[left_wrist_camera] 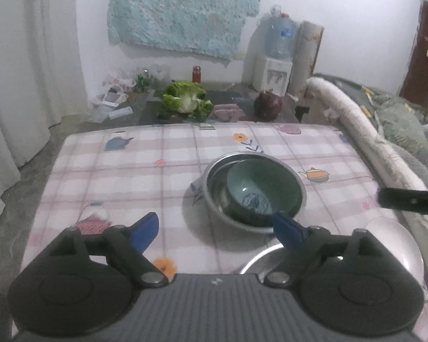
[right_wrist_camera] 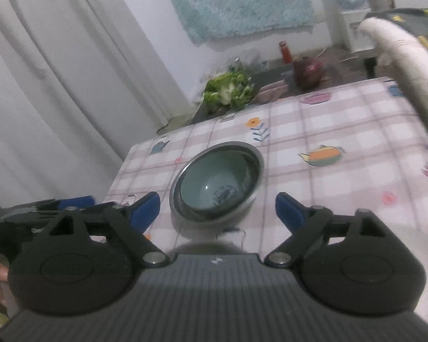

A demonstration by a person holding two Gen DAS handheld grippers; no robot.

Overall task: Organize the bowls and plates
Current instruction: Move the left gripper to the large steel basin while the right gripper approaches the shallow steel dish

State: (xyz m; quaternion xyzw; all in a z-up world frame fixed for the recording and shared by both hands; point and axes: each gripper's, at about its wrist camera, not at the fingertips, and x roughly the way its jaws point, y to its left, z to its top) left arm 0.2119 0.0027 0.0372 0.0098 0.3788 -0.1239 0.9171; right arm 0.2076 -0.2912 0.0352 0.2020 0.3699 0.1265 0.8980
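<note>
A green ceramic bowl [left_wrist_camera: 256, 191] sits tilted inside a steel bowl [left_wrist_camera: 214, 171] on the checked tablecloth [left_wrist_camera: 122, 176]. My left gripper [left_wrist_camera: 215, 232] is open and empty just in front of the bowls, its right fingertip near the steel rim. A steel plate [left_wrist_camera: 259, 259] lies under it at the near right. In the right wrist view the green bowl [right_wrist_camera: 211, 182] nests in the steel bowl [right_wrist_camera: 256, 159], and my right gripper [right_wrist_camera: 216, 209] is open and empty just short of them.
A lettuce [left_wrist_camera: 185, 99], a red cabbage [left_wrist_camera: 268, 104] and a red jar [left_wrist_camera: 197, 74] lie beyond the table's far edge. A water dispenser [left_wrist_camera: 274, 68] stands at the wall. A rolled white cover [left_wrist_camera: 365, 131] runs along the right. The left gripper [right_wrist_camera: 42, 208] shows at left.
</note>
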